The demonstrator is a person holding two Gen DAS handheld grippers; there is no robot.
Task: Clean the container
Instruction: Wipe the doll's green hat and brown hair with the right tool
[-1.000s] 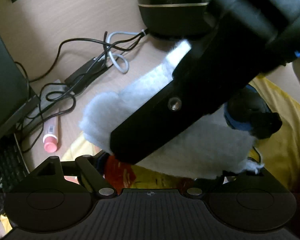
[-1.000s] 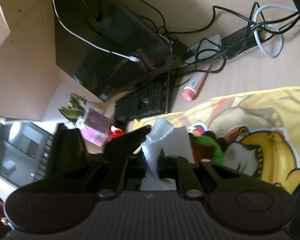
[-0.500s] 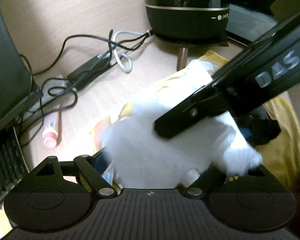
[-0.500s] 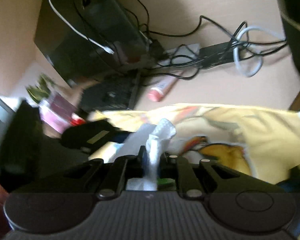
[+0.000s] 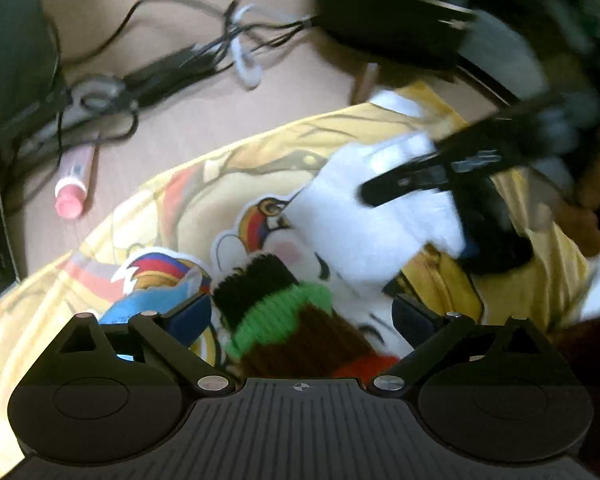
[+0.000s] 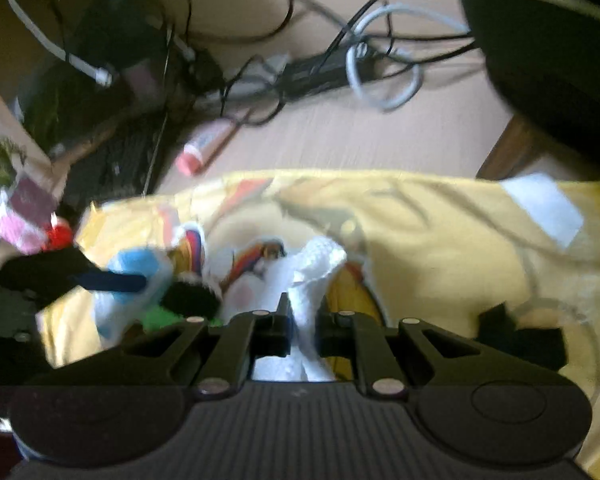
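Observation:
A knitted-covered container (image 5: 276, 312) with black, green, brown and red bands lies on a yellow cartoon-print cloth (image 5: 236, 168). It sits between the fingers of my left gripper (image 5: 300, 308), whose jaws are opening wide; the pads do not press on it. A crumpled white tissue (image 5: 360, 220) rests on the cloth just beyond it. My right gripper (image 6: 302, 320) is shut on that tissue (image 6: 316, 272), and it reaches in from the right in the left wrist view (image 5: 380, 192). The right wrist view shows the knit cover (image 6: 188, 300) and one left finger (image 6: 108, 280) at the left, blurred.
On the wooden desk (image 5: 204, 120) beyond the cloth lie a pink-capped tube (image 5: 74, 196) and a tangle of cables (image 5: 180, 68). A black appliance (image 5: 388, 32) stands at the back. A keyboard (image 6: 116, 168) and a dark screen (image 5: 8, 40) are at the left.
The right gripper and its tissue have drawn back to the right from in front of the left camera, uncovering the knitted container. The left jaws have spread wider. The right view has dipped towards the cloth.

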